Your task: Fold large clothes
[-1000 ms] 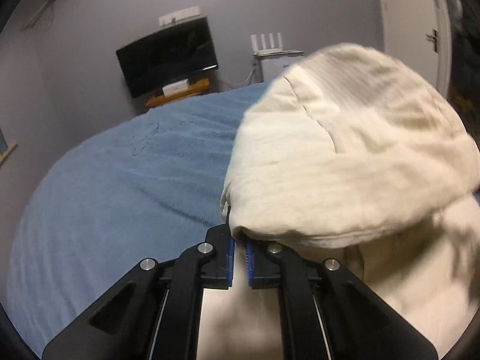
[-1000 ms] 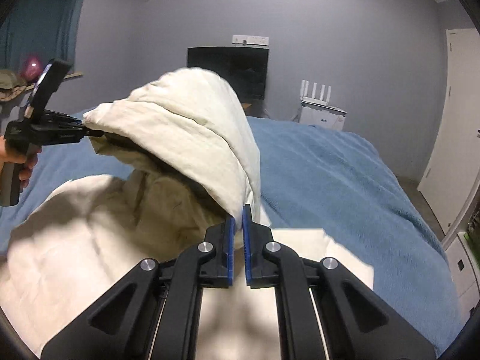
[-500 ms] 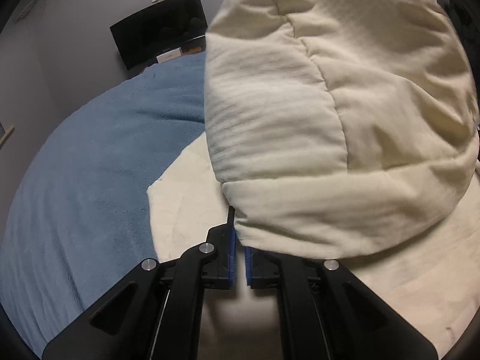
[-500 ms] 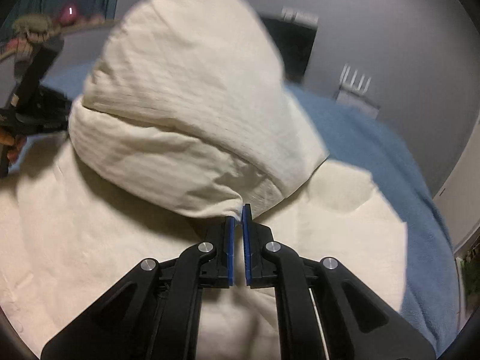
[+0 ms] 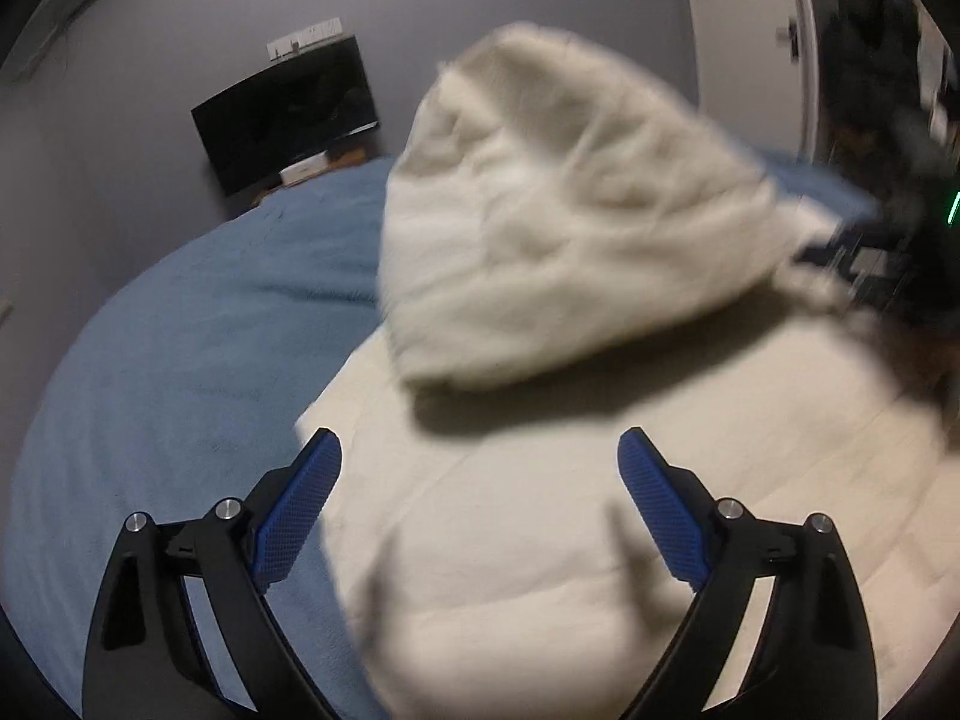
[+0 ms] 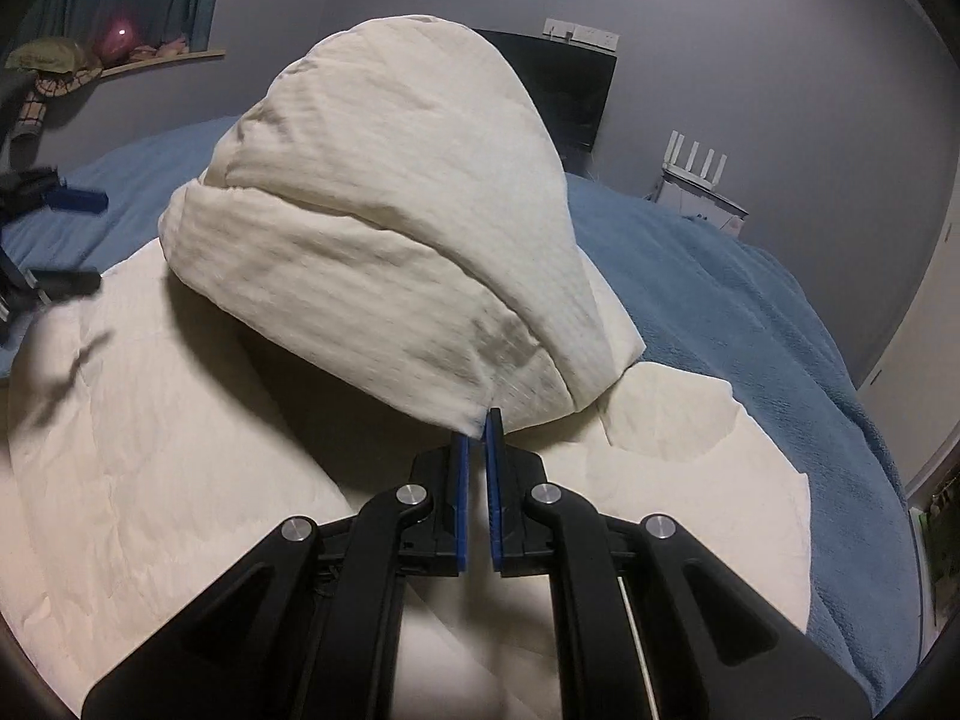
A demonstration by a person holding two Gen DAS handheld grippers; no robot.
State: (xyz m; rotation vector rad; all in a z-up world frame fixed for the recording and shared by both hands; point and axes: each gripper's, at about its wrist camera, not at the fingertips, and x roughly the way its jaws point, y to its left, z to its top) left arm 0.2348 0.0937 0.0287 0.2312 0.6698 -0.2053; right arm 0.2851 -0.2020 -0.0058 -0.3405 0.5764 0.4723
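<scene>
A large cream garment (image 6: pixel 180 480) lies spread on the blue bed. One puffy part of it (image 6: pixel 390 228) is lifted and folded over the flat body. My right gripper (image 6: pixel 478 423) is shut on that fold's lower edge, just above the flat cloth. In the left wrist view the same fold (image 5: pixel 570 228) hangs blurred, and the right gripper (image 5: pixel 840 258) shows dimly at its far right corner. My left gripper (image 5: pixel 480 444) has its jaws opening wide, with nothing pressed between the blue pads (image 5: pixel 300 504); the flat cloth (image 5: pixel 540 570) lies below them. The left gripper (image 6: pixel 84 240) appears blurred at the left edge.
The blue blanket (image 5: pixel 180 360) covers the bed around the garment, with bare room to the left and to the right (image 6: pixel 750 330). A dark TV (image 5: pixel 288 114) stands against the far wall, a white router (image 6: pixel 696 180) beside it. A shelf (image 6: pixel 156 60) holds ornaments. A white door (image 5: pixel 744 30) is at the right.
The left gripper has let go of the fold's edge and its jaws have spread wide. The fold now hangs from the right gripper alone, which has sunk toward the flat cloth.
</scene>
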